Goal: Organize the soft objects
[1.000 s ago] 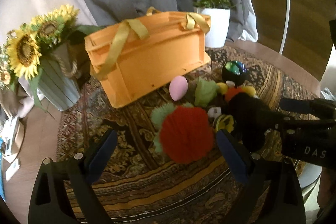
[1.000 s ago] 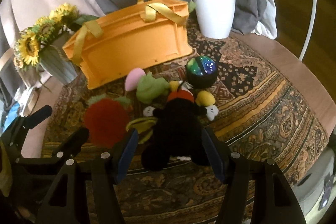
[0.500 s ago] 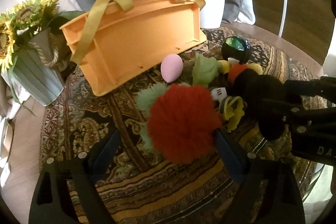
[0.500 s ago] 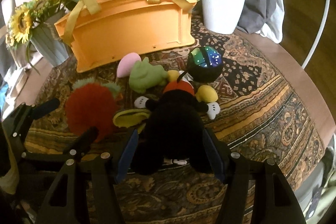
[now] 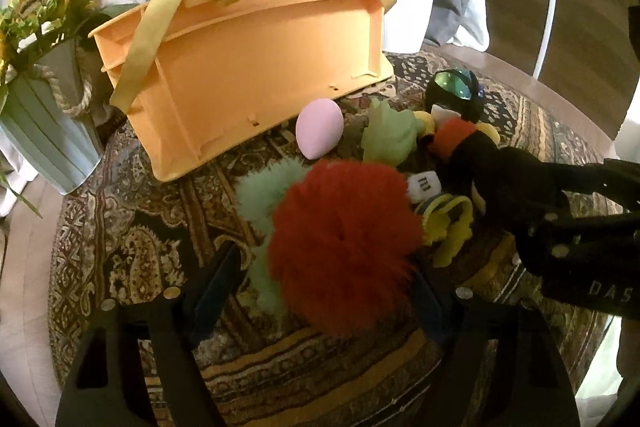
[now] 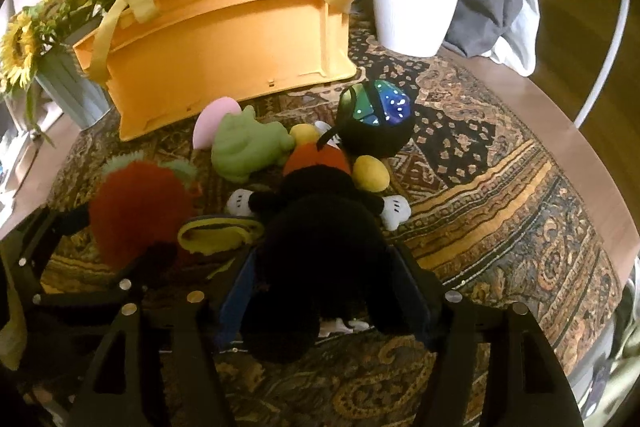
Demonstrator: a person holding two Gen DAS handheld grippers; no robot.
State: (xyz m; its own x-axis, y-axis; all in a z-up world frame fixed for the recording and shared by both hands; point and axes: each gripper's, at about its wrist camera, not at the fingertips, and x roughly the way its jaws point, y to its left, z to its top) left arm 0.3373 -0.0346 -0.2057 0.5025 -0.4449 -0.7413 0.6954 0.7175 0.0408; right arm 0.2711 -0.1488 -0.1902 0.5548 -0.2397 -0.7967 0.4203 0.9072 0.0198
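Observation:
A fluffy red plush [image 5: 344,243] with green fuzz lies on the patterned rug, between the fingers of my left gripper [image 5: 326,267]. The jaws are closing, and the left pad still stands clear of the fuzz. My right gripper [image 6: 326,259] straddles a black mouse plush [image 6: 320,247] that lies flat on the rug and fills the gap between the fingers. Beyond them lie a pink egg [image 5: 320,133], a green soft animal [image 5: 390,139], a yellow-and-black toy [image 5: 448,223] and a black ball [image 6: 376,119] with shiny panels. An orange bin [image 5: 260,67] with yellow straps stands behind.
A grey pail of sunflowers [image 5: 44,131] stands left of the bin, and a white plant pot [image 6: 416,7] stands to its right. Grey curtain hangs behind. The rug covers a round table whose wooden rim [image 6: 568,131] curves along the right. The right gripper's body [image 5: 560,227] crowds the left wrist view.
Both grippers came down and closer over their toys. The left jaws narrowed around the red plush. The black plush now fills the right gripper's gap.

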